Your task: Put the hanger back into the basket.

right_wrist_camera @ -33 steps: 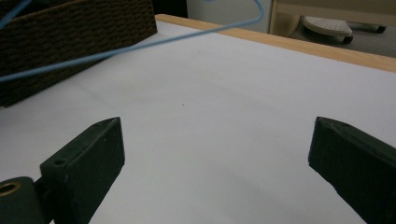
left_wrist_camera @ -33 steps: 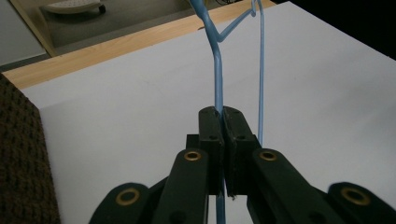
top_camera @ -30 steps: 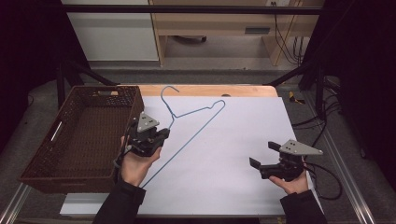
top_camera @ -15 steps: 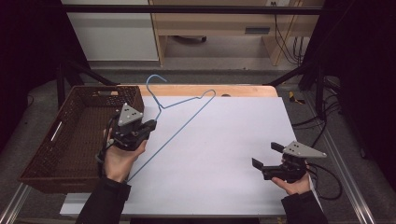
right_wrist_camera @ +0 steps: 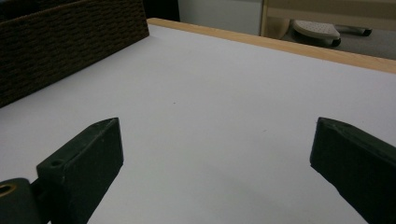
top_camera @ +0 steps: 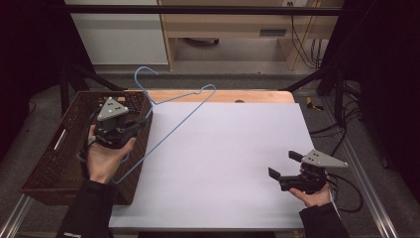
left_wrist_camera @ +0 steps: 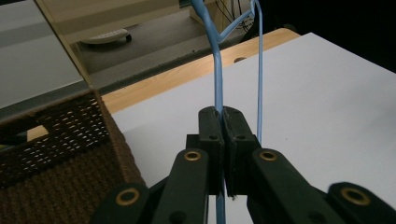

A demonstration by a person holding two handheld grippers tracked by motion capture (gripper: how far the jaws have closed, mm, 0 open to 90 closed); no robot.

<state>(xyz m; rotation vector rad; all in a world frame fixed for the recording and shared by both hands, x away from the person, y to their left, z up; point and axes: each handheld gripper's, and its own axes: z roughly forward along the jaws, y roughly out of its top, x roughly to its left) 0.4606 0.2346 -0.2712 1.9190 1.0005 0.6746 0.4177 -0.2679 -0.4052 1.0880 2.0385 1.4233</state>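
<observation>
**Operator:** Right, nearest me, my right gripper (top_camera: 283,167) rests low on the white sheet (top_camera: 223,163), jaws spread wide with nothing between them. It sits about where it was a second ago.

**Observer:** And the left?

**Operator:** My left gripper (left_wrist_camera: 223,122) is pinched tight on the blue wire hanger (top_camera: 173,111). Since a second ago I've carried it up and leftward, off the sheet's middle. Now it hangs tilted over the near right corner of the wicker basket (top_camera: 54,148), hook (top_camera: 143,77) pointing up and away.

**Observer:** So it's going in?

**Operator:** I'd judge so; lowering it and letting go is what's left.

**Observer:** How does it handle?

**Operator:** Thin, smooth wire bent into a triangle; springy, I expect. The basket is dark brown, coarse weave, straight-walled. Beyond runs the table's pale wooden edge (top_camera: 247,95).
</observation>
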